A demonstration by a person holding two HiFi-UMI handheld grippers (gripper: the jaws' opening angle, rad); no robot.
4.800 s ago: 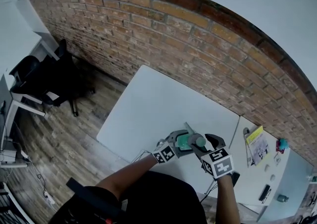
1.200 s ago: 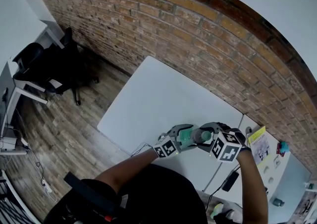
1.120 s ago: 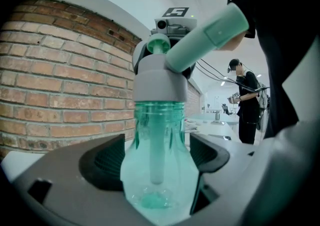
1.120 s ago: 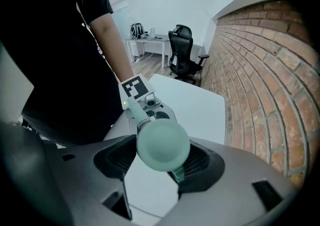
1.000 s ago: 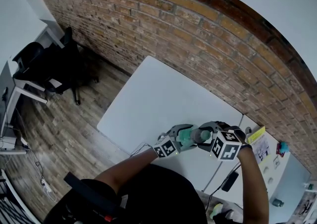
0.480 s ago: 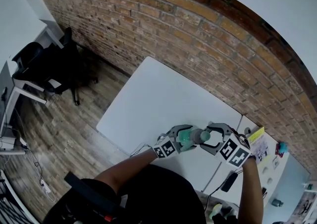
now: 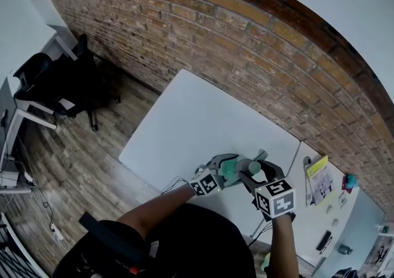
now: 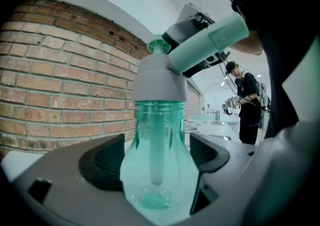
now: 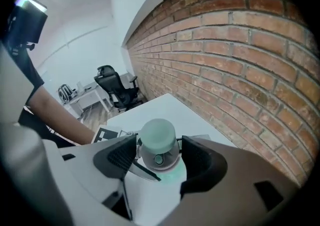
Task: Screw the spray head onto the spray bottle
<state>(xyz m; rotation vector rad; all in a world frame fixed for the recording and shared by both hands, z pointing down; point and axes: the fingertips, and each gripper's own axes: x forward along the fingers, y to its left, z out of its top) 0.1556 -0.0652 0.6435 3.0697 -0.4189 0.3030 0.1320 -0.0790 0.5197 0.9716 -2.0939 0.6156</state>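
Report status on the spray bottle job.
Left gripper shut on bottle. Right gripper around spray head, grip unclear. Spray head sits on bottle neck. Nothing in the way.

**A:** The light is bright, soft and even. I see hardly a shadow on the white surface (image 7: 203, 117).

**B:** The head view bends hard, though. The brick wall (image 7: 246, 43) curves like an arch.

**A:** In the left gripper view the bottle (image 8: 157, 160) sits close and slightly soft, and the far room behind it glares white.

**B:** Both gripper views go black at the corners, and the nearest parts of the jaws blur.
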